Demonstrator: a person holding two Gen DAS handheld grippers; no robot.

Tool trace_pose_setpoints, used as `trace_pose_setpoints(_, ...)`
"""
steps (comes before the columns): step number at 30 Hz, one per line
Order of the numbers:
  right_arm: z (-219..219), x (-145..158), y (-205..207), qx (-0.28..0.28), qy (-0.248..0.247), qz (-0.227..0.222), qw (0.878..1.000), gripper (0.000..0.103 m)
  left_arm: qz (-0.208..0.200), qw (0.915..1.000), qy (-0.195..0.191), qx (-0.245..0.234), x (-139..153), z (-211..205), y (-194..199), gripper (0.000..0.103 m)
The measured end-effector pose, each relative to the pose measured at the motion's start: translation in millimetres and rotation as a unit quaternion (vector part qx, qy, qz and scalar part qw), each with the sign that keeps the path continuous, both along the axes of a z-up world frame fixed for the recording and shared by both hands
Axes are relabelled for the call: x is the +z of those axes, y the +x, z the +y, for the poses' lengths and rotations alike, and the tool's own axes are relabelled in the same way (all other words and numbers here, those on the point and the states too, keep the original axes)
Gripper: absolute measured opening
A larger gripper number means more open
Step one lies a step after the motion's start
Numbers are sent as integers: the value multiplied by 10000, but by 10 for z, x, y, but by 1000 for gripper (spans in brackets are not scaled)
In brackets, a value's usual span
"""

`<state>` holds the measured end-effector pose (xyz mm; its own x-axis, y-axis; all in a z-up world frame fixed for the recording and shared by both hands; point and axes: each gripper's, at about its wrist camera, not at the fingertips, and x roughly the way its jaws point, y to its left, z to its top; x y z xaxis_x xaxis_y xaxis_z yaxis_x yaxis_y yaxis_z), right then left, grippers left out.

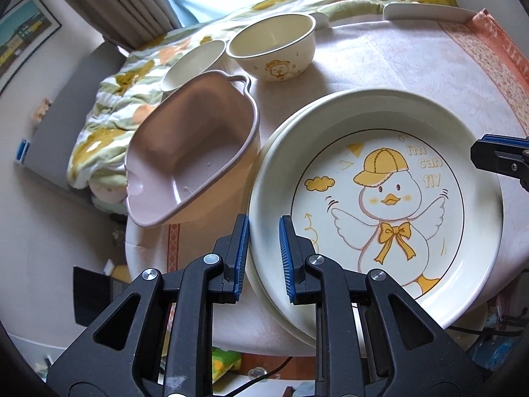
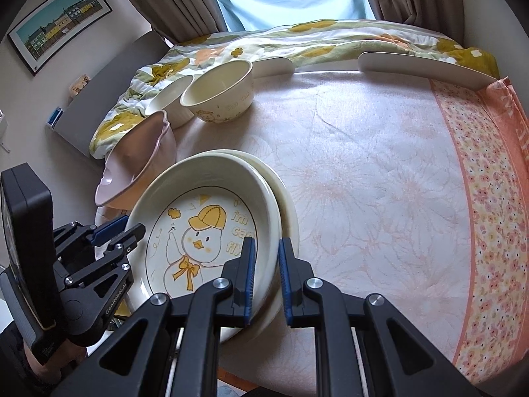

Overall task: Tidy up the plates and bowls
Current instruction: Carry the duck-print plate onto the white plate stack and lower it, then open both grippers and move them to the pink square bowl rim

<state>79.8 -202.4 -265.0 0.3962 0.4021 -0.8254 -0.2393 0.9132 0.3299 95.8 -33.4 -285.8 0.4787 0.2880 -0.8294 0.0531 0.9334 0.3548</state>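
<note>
A white duck-print plate [image 1: 380, 205] lies on top of another plate [image 1: 274, 301] at the table's near left. My left gripper [image 1: 263, 258] is open with the top plate's left rim between its blue pads, and shows in the right wrist view [image 2: 119, 230]. My right gripper [image 2: 267, 279] is open astride the same plate's right rim [image 2: 271, 218]. A pink bowl [image 1: 195, 162] stands tilted to the left. A cream duck bowl [image 1: 274, 46] and a small white bowl [image 1: 193, 63] stand behind it.
The round table [image 2: 380, 182] has a pale floral cloth with an orange border at the right. White raised guards [image 2: 423, 66] line its far edge. A floral quilt [image 2: 231, 53] lies beyond on a bed.
</note>
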Motion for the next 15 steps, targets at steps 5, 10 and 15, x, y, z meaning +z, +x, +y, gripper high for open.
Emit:
trace_pose_setpoints(5, -4, -7, 6, 1, -3, 2, 10000, 13, 7, 9999, -95, 37, 13, 22, 22, 17)
trace_pose_setpoints(10, -26, 62, 11, 18, 22, -92, 10000, 13, 14, 9985, -516, 160, 129, 107, 38, 17)
trace_pose_setpoints(15, -4, 333, 42, 178, -83, -343, 9992, 13, -215, 9958, -838, 283, 475, 152, 1, 24)
